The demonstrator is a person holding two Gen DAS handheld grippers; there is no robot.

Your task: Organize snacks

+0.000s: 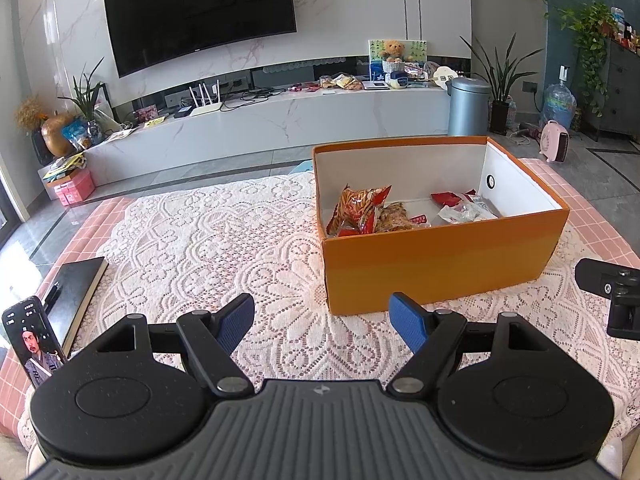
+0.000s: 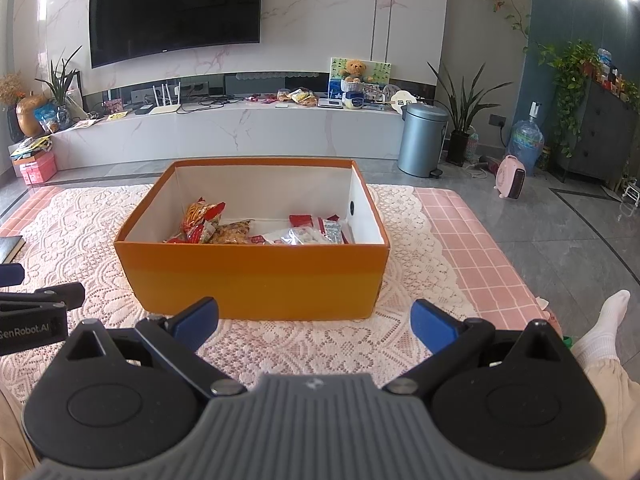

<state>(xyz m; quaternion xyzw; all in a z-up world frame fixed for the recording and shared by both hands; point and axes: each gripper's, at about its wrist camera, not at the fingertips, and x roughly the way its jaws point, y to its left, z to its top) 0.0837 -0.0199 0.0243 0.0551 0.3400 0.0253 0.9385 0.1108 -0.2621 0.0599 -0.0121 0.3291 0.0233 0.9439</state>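
Right wrist view: snack packets (image 2: 256,228) sit inside the orange box (image 2: 256,276); both grippers (image 2: 314,322) spread, empty; nothing loose remains visible.

you get bright, sharp daylight in both views (fisheye bends the edges), with glare on the tv (image 1: 200,12) and floor (image 2: 560,240).

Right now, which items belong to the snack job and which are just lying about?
Job:
- orange box
- snack packs inside it
- left gripper, open, empty
- right gripper, open, empty

Lying about:
- phone
- notebook
- lace cloth
- bin
- TV
- heater
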